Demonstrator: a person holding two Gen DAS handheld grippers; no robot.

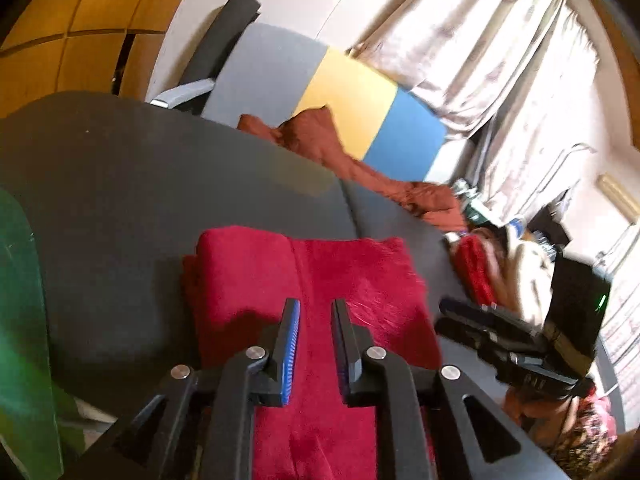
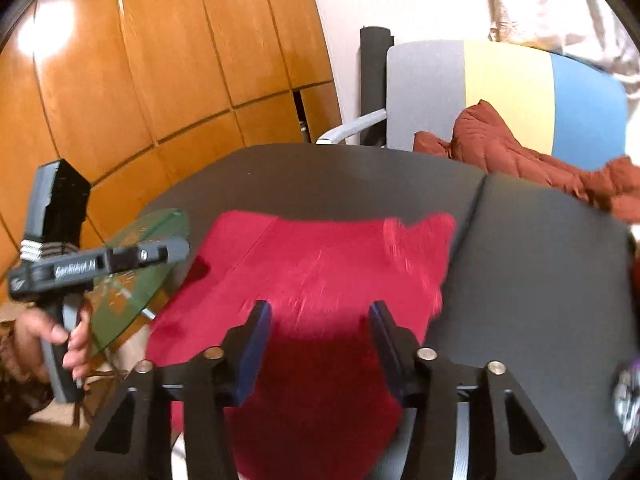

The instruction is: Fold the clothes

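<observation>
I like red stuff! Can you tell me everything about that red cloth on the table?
The red cloth looks soft and fuzzy, like fleece or velvet. It lies flat on the dark grey table, already folded: one layer overlaps at its left side with a straight fold line, and its far right corner looks ruffled. Its near end reaches toward the table's front edge. Both tools hang above it, jaws apart, with nothing pinched. A green glass plate sits beside its left edge.

Red fleecy garment (image 2: 320, 280), folded flat on the dark grey table (image 2: 520, 260).
</observation>
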